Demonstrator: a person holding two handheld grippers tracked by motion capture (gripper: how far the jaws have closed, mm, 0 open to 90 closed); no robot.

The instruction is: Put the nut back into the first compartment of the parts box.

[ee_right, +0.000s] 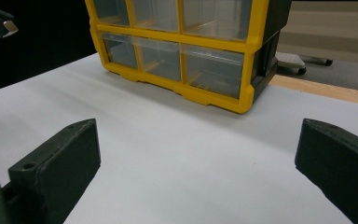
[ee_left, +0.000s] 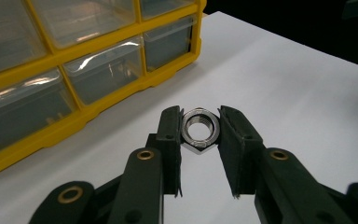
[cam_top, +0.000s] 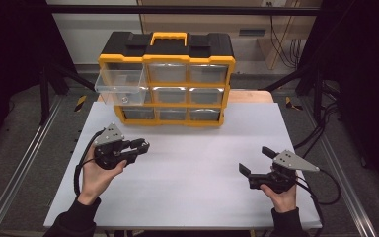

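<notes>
1. The left gripper (ee_left: 200, 133) pinches a metal nut (ee_left: 200, 130) between its two black pads. The pads press on two opposite flat sides of the nut, so I judge it cannot easily turn or slip out.
2. In the high view, the left gripper (cam_top: 139, 146) is over the left part of the white table (cam_top: 202, 168), in front of the yellow storage box (cam_top: 167, 79). The nut is too small to see there.
3. The nut is above the table, not lying on it, and is held with its hole facing the camera. It is near the bottom row of the box.
4. One clear drawer (cam_top: 121, 85) at the upper left of the box is pulled out, and a small metal part seems to lie inside. I judge that the open drawer is the place where the nut should go, because all other drawers are closed.
5. The right gripper (cam_top: 256, 160) rests low over the right side of the table, well apart from the box. Its fingers (ee_right: 56, 168) are spread wide and nothing is between them. It seems to wait, leaving free space for the left hand.
6. The next move probably needs a lift toward the open drawer, with the nut kept firmly pinched until it is over the drawer.
</notes>
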